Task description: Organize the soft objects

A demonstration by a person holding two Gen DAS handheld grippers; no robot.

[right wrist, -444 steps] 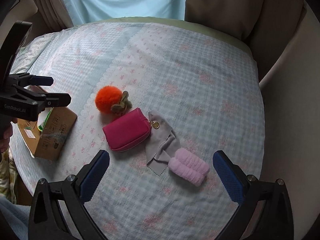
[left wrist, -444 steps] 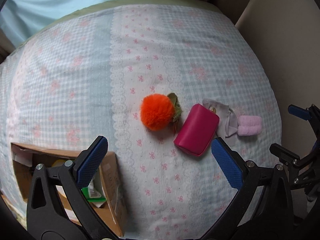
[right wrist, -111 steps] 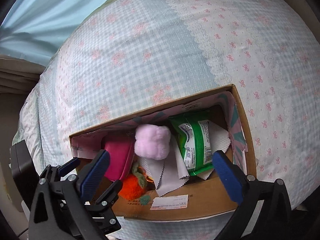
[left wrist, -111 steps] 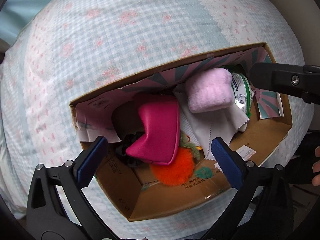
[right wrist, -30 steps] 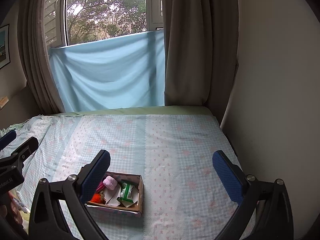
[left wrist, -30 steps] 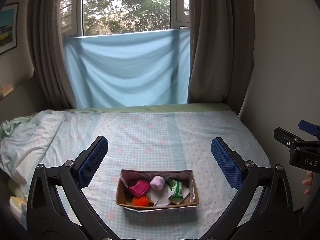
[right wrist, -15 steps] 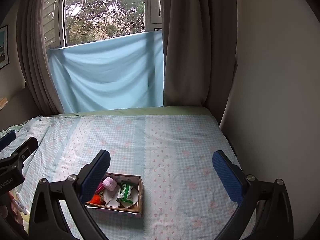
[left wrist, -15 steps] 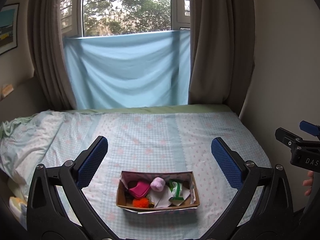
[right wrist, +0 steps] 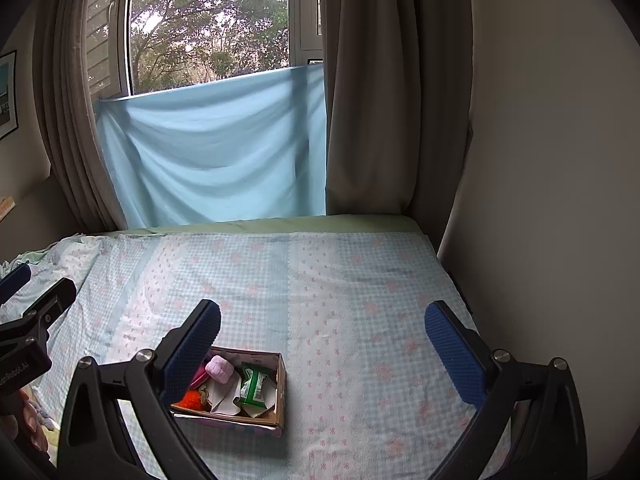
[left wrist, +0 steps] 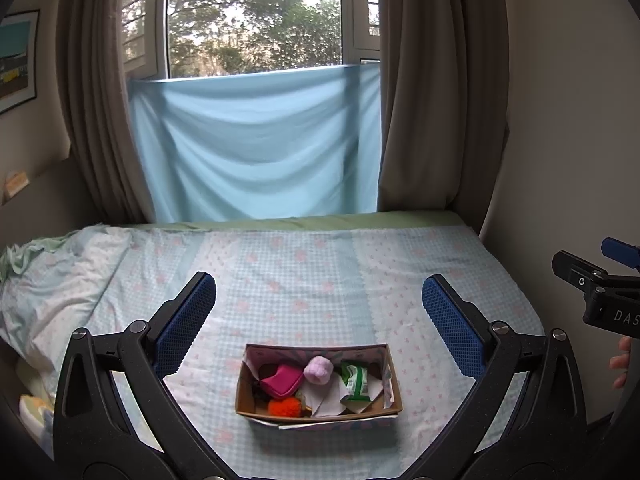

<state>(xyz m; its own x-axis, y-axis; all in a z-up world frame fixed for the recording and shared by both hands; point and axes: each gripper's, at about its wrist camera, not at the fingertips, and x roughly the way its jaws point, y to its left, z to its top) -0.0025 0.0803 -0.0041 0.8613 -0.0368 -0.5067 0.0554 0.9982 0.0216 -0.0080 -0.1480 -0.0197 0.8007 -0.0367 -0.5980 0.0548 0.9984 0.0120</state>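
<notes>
A cardboard box [left wrist: 384, 410] sits on the bed near its front edge, also in the right wrist view [right wrist: 280, 400]. Inside lie a magenta pouch [left wrist: 281, 379], a pink fluffy roll [left wrist: 318, 369], an orange pompom [left wrist: 285, 407], a grey cloth [left wrist: 326, 398] and a green packet [left wrist: 357, 381]. My left gripper [left wrist: 318, 320] is open and empty, held high and well back from the box. My right gripper [right wrist: 320, 344] is open and empty, also far back, with the box low between its fingers toward the left.
The bed [left wrist: 304, 272] has a blue and pink checked sheet, rumpled at the left. A window with a blue cloth [left wrist: 256, 148] and brown curtains [left wrist: 432, 88] stands behind. A wall [right wrist: 540, 200] runs along the bed's right side.
Both grippers have drawn slightly further back and up from the box over the last second. The box and its contents have not moved.
</notes>
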